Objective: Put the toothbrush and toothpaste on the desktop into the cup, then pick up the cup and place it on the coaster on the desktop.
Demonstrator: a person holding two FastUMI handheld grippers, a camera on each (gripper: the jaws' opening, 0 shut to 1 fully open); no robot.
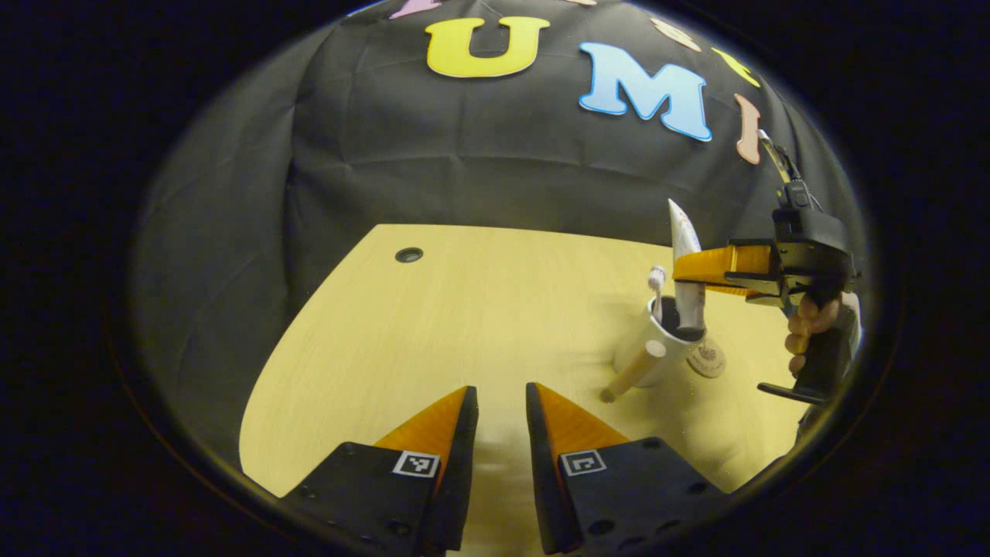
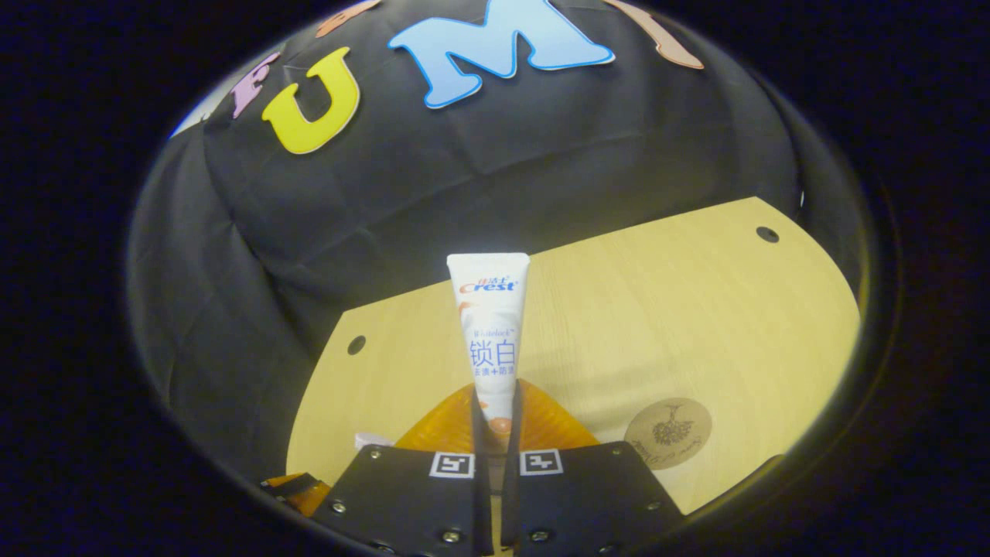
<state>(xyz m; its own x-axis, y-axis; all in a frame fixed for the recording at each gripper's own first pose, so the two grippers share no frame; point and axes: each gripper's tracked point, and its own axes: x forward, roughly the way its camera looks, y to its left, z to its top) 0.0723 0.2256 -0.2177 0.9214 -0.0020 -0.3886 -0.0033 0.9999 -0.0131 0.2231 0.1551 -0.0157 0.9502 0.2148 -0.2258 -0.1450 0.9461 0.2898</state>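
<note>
The toothpaste (image 2: pixel 490 333) is pinched upright by the right gripper (image 1: pixel 684 269), its bottom end dipped into the white cup (image 1: pixel 653 348). The toothbrush (image 1: pixel 657 282) is stood inside. A wooden stick (image 1: pixel 633 373) is leaned on the cup. The coaster (image 2: pixel 667 433) is seen nearby on the desk (image 1: pixel 464 309). The left gripper (image 1: pixel 501 402) is held apart, with nothing in it.

I see a white toothpaste tube (image 2: pixel 490 333) with orange marks, a white cup (image 1: pixel 653 348), a pale yellow woodgrain desktop (image 1: pixel 464 309), and a tan coaster (image 2: pixel 667 433) with a dark motif.

Dim booth, soft shadows, strong fisheye warp, slight blur.
</note>
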